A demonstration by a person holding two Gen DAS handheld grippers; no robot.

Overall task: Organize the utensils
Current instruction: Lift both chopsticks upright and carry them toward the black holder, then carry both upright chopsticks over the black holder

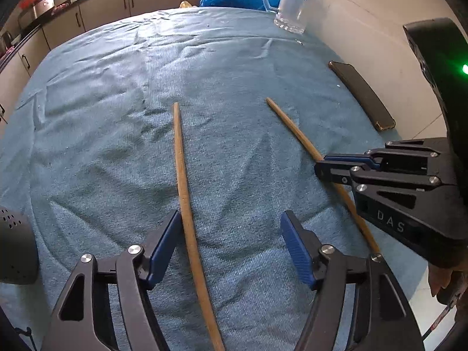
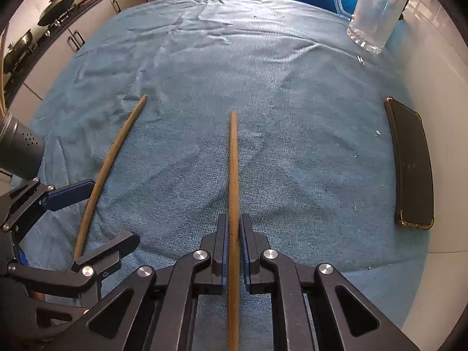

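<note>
Wooden chopstick clamped by right gripper, "DAS" printed; left gripper gapes around second wooden chopstick; right view alone shows black pans.

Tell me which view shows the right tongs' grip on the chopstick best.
Right wrist view: the right tongs are shut on the chopstick, centred. The left wrist view shows them side-on at its right edge, the pads hiding the contact.

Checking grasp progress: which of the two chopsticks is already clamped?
The right-hand chopstick: the right gripper has its fingers closed on it. The other chopstick lies on the blue cloth between the left gripper's spread fingers, unclamped.
</note>
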